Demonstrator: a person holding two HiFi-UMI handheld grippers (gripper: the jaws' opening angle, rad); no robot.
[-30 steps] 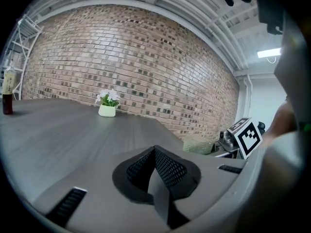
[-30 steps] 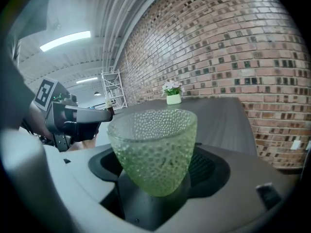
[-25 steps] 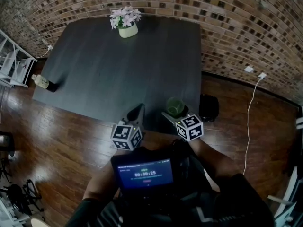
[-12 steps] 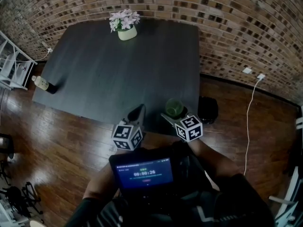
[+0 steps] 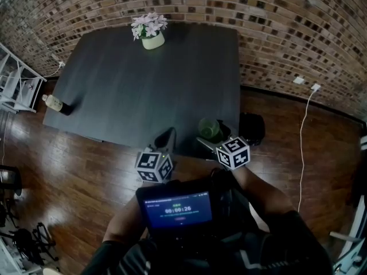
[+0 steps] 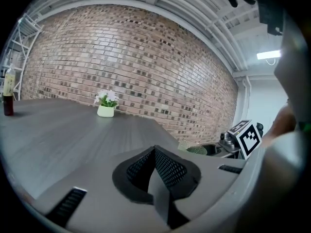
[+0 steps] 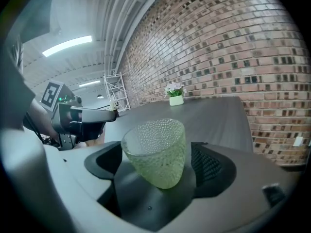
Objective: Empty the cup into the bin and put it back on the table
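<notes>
A person stands at the near edge of a dark table in a brick-walled room, with a two-jaw gripper in each hand. The task looks nearly finished. A green, bumpy glass cup stands upright near the table's front right corner, and nothing can be seen inside it. A black bin sits on the wooden floor just beyond that corner, close to the cup. Since the cup looks empty and is back over the table, the tipping into the bin appears to be done. What seems left is only to draw the gripper back and leave the cup standing. Its base is hidden behind the gripper body, so it cannot be confirmed that it rests fully on the surface.

The right gripper has the cup between its jaws, which stand wide apart and have just been opening. In the right gripper view a dark gap shows between the cup wall and the mesh pad on the right. The other pad also seems clear of the glass, so the cup looks released rather than gripped.

The left gripper is held low over the table edge, jaws pressed together with nothing between them
</notes>
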